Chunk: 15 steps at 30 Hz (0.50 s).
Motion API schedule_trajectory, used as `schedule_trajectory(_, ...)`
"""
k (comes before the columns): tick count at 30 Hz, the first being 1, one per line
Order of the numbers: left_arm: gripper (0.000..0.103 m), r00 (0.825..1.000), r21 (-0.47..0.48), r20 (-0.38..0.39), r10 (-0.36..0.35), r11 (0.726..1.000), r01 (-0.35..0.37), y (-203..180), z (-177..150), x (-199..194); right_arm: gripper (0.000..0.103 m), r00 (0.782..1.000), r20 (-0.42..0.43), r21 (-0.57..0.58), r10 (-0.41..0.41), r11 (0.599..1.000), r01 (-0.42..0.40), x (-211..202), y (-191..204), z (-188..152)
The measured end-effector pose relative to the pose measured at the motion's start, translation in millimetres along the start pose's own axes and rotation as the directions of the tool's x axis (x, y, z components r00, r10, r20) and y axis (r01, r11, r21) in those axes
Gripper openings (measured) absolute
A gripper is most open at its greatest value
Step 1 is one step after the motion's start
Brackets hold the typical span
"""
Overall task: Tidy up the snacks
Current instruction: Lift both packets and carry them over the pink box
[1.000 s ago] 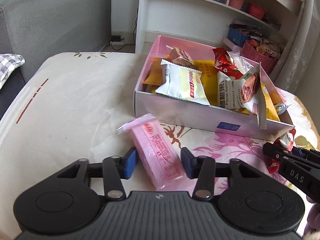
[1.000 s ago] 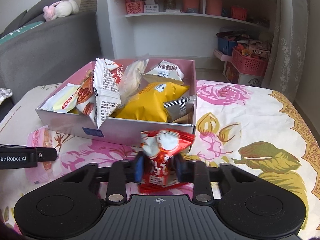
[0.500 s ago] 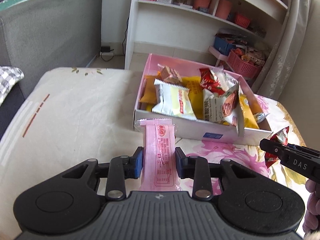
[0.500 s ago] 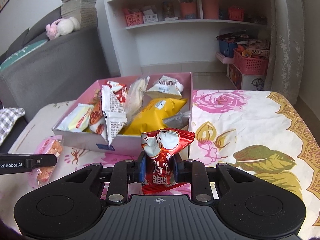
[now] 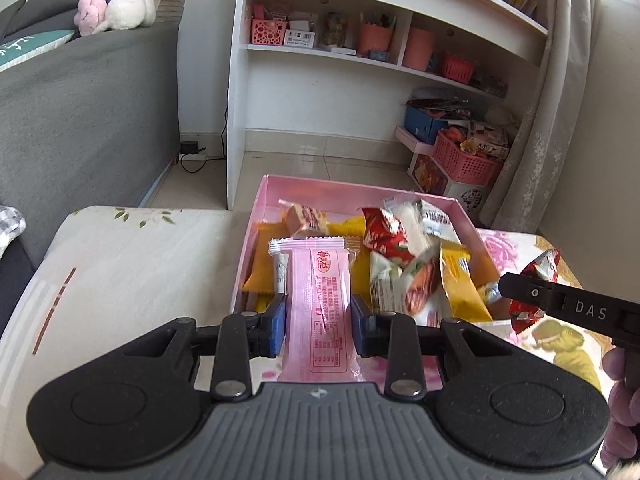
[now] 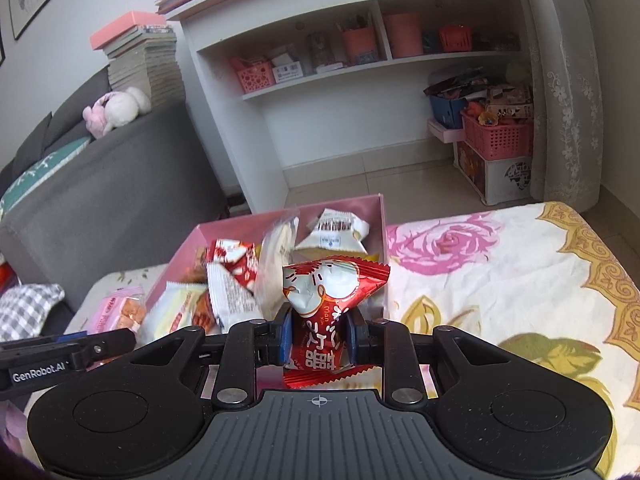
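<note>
- The left hand-held gripper [image 5: 318, 326] is clenched on a long pink plastic wafer packet [image 5: 318, 304], its blue pads [image 5: 276, 328] pressing both long edges; the packet stands upright between them, its crimped top edge uppermost.
- The right hand-held gripper [image 6: 316, 338] is clenched on a crinkled red and white foil snack packet [image 6: 326, 304], which rises above its blue pads [image 6: 286, 340].
- Just beyond both grippers sits an open pink rectangular cardboard box [image 5: 360, 190], filled with loose snack packets: yellow pouches [image 5: 460, 284], white and red wrappers [image 5: 394, 240].
- The box rests on a bench covered with a cream cloth [image 6: 500, 264] printed with pink roses and yellow leaves.
- From the left gripper's view, the right gripper and its red packet appear at the right, beside the box's near corner.
- Farther off stand a white shelf unit [image 5: 392, 64] with pink containers and, to the left, a grey sofa [image 5: 80, 108] with a plush toy [image 5: 116, 12].
</note>
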<state>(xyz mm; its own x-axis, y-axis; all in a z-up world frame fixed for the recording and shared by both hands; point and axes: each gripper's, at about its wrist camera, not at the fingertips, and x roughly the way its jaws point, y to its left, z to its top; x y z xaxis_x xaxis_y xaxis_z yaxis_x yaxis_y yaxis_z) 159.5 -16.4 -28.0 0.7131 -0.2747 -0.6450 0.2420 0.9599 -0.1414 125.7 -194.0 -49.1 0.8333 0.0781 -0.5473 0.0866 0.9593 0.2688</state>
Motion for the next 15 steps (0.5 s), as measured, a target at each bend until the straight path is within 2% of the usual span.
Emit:
schedule_trajectory(12, 0.03, 0.999, 0.023, 0.023, 0.04, 0.999, -0.04, -5.9, 19.2, 31.6, 0.024, 0.999, -0.001, 0.04, -0.041, 0.998, 0.041, 45.7, 3.4, 29.2)
schedule_trajectory(14, 0.031, 0.999, 0.034, 0.033, 0.035, 0.999, -0.036, -5.9, 19.8, 33.5, 0.027, 0.999, -0.002, 0.051, -0.037, 0.998, 0.037, 49.8, 2.3, 30.2)
schedule_trajectory(15, 0.036, 0.999, 0.045, 0.035, 0.031, 0.998, -0.032, -6.6, 20.3, 33.9, 0.029, 1.0, 0.0, 0.063, -0.024, 0.998, 0.024, 50.1, 1.1, 30.6)
